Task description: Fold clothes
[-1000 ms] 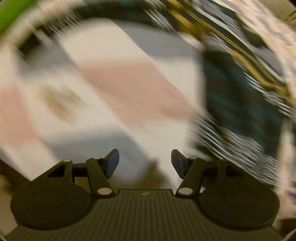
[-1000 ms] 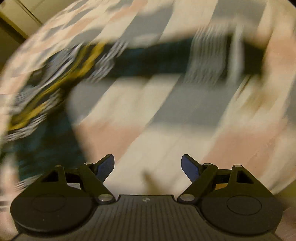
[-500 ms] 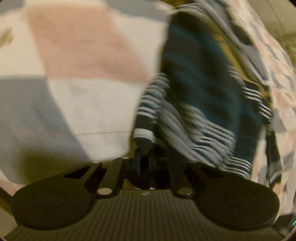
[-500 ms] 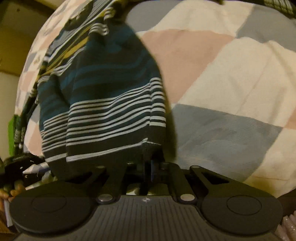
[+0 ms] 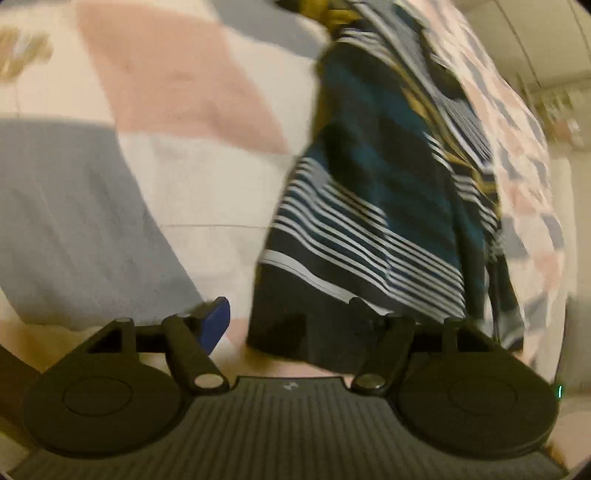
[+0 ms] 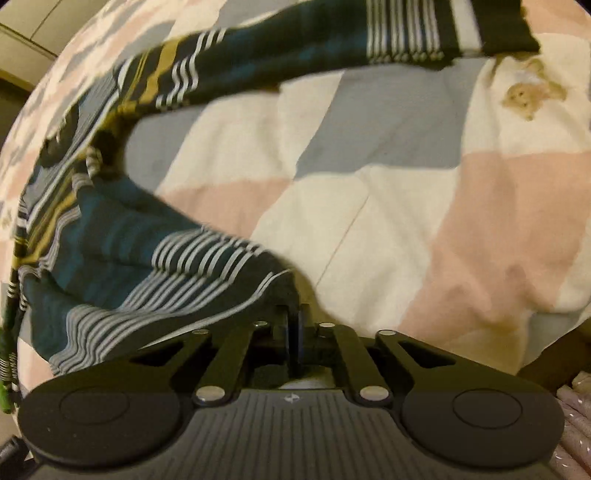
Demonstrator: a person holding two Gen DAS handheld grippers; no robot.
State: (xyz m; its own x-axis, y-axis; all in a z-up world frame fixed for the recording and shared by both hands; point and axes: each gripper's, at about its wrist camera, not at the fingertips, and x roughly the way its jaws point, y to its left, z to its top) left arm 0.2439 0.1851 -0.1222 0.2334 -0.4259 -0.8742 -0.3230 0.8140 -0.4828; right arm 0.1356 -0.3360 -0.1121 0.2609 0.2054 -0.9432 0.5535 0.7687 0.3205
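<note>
Left wrist view: left tongs gape over a striped shirt lying on a checked pink, grey and cream quilt. Right tongs pinch the shirt's near hem; a pale wall stands far left.

Soft striped knit garment on matt cotton quilt; matt black plastic claws.

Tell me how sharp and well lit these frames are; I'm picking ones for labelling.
Left wrist view: dim yellowish light, striped garment motion-smeared, fisheye bends the quilt. Right wrist view: same warm cast, sharper near the right gripper, garment blurred toward the top.
</note>
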